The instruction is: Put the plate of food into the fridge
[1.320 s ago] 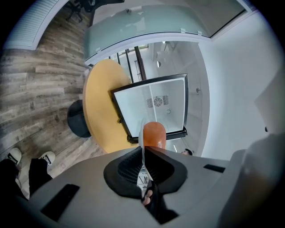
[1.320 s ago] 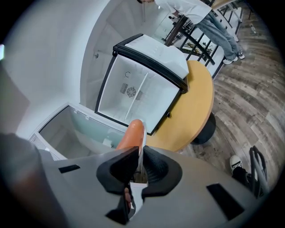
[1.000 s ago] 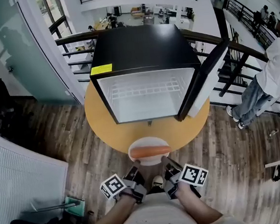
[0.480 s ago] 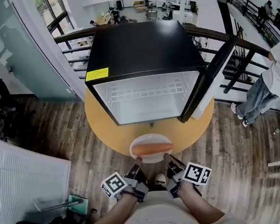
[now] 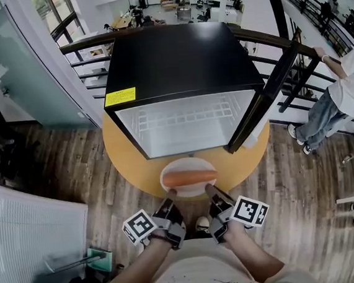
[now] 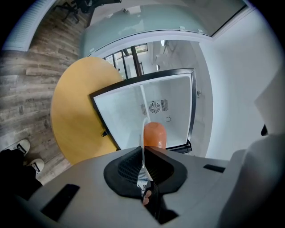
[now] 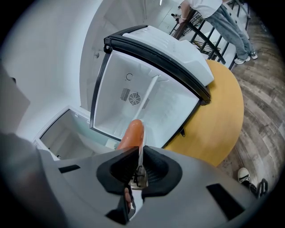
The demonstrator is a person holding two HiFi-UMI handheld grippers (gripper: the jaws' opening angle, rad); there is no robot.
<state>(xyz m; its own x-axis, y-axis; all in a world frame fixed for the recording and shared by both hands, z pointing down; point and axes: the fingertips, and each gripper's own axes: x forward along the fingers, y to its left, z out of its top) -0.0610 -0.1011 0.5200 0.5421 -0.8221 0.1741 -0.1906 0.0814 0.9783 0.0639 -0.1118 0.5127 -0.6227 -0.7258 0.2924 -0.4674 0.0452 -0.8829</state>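
A white plate carrying an orange sausage hangs over the near edge of the round yellow table. My left gripper is shut on the plate's near-left rim and my right gripper is shut on its near-right rim. In the left gripper view the plate rim runs edge-on between the jaws with the sausage beyond; the right gripper view shows the rim and sausage likewise. Ahead, the black mini fridge stands open, its white interior holding a wire shelf.
The fridge door swings out to the right over the table edge. A black railing runs behind, with a person standing at the right. A white panel lies on the wood floor at the left.
The plate and both grippers have moved forward toward the open fridge, the plate now further over the table. The person at the right has shifted slightly.
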